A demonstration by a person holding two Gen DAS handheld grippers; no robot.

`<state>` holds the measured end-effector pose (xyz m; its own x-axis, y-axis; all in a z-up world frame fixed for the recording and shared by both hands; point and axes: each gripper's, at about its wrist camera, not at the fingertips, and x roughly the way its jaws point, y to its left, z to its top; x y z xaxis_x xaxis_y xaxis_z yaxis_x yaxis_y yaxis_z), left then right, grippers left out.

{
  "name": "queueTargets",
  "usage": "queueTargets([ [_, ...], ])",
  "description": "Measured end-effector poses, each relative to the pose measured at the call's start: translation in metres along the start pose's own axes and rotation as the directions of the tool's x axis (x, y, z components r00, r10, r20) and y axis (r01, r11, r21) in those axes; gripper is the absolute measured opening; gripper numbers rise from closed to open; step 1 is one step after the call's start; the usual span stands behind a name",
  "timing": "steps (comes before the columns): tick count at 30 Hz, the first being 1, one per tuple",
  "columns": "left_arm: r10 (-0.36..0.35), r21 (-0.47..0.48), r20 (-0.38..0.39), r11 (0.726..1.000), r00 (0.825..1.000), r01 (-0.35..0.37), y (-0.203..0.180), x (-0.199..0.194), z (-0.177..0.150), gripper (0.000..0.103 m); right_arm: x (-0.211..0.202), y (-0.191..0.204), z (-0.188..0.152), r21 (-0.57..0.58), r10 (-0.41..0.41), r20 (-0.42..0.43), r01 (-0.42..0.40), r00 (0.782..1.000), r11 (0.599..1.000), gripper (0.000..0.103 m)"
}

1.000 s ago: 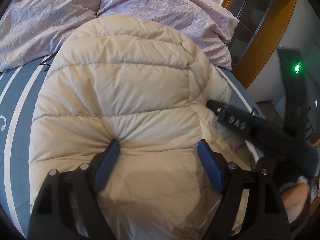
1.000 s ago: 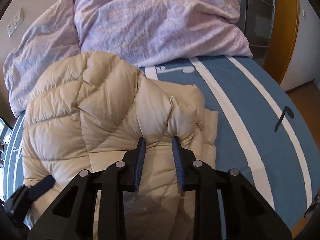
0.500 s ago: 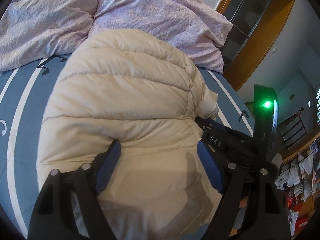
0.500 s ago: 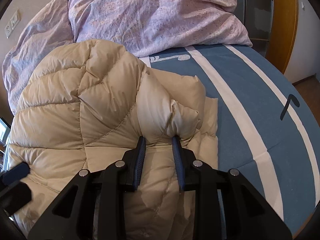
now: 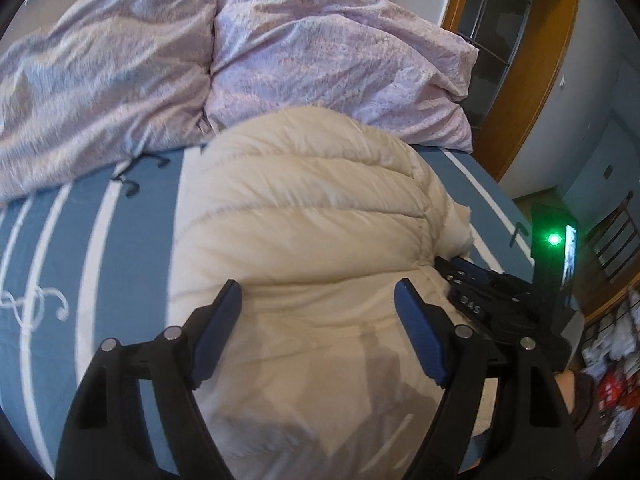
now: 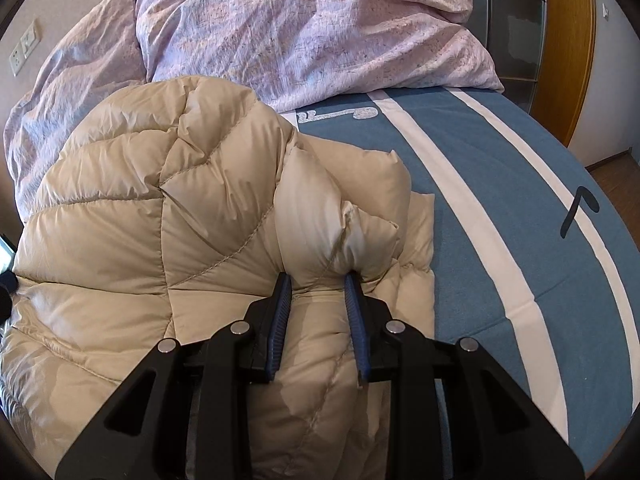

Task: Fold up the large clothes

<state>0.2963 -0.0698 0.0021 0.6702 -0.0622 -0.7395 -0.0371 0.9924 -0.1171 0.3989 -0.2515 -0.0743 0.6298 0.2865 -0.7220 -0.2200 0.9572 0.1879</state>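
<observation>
The beige down jacket [image 6: 208, 216] lies bunched on the striped blue bedsheet [image 6: 500, 184] near the lilac pillows [image 6: 320, 24], the right gripper [image 6: 318, 280] pinching its puffy fold while the left gripper [image 5: 318, 294] spreads wide over it, so the slippery filling could slide out.

Cream quilted down jacket [image 6: 160, 240], puffy (bunched), lying on bed

pillows [image 6: 312, 28] block beyond; bare sheet [image 6: 500, 208] lies open rightward.
</observation>
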Motion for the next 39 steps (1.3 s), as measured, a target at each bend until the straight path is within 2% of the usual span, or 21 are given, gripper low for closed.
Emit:
queueTargets([
  [4, 0.077, 0.072, 0.044, 0.994, 0.996, -0.080, 0.004, -0.003, 0.014, 0.079, 0.000, 0.000, 0.000, 0.000, -0.001, 0.002, 0.001, 1.000, 1.000, 0.028],
  [11, 0.162, 0.131, 0.060, 0.977, 0.985, -0.169, 0.025, 0.019, 0.034, 0.079, 0.000, 0.000, 0.000, -0.003, 0.005, 0.008, -0.005, 1.000, 1.000, 0.028],
  [21, 0.160, 0.184, 0.063, 0.968, 0.985, -0.169, 0.032, 0.052, 0.039, 0.080, 0.000, -0.003, -0.002, 0.009, 0.018, 0.019, -0.018, 1.000, 1.000, 0.029],
  [34, 0.140, 0.165, 0.028, 0.976, 0.990, -0.142, 0.038, 0.090, 0.028, 0.087, 0.002, -0.006, -0.004, 0.028, 0.032, 0.039, -0.034, 0.999, 0.999, 0.029],
  [39, 0.132, 0.132, 0.025, 0.982, 0.991, -0.134, 0.044, 0.100, 0.026, 0.093, 0.001, -0.006, -0.005, 0.027, 0.031, 0.045, -0.032, 0.999, 0.999, 0.029],
])
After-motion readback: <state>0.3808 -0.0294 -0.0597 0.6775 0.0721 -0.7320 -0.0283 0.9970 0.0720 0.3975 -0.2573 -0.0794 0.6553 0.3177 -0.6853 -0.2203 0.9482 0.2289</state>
